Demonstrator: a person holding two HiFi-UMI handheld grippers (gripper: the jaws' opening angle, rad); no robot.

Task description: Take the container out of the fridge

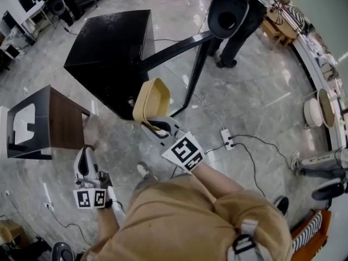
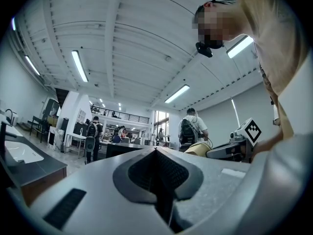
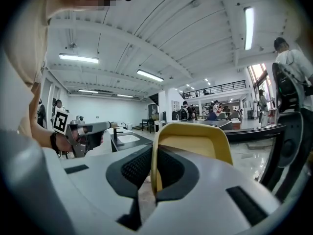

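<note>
marble floor (image 1: pixel 261 107) | right tool (image 1: pixel 154 125) clamps yellow container (image 1: pixel 152 99) | left tool (image 1: pixel 81 153) jaws together

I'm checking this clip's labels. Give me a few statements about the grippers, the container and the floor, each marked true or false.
1. The right gripper is shut on the container's wall. True.
2. The left gripper holds a lid. False: it is shut on nothing.
3. The container sits inside the fridge. False: it is outside, in the right gripper.
4. A power strip lies on the floor. True.
</note>
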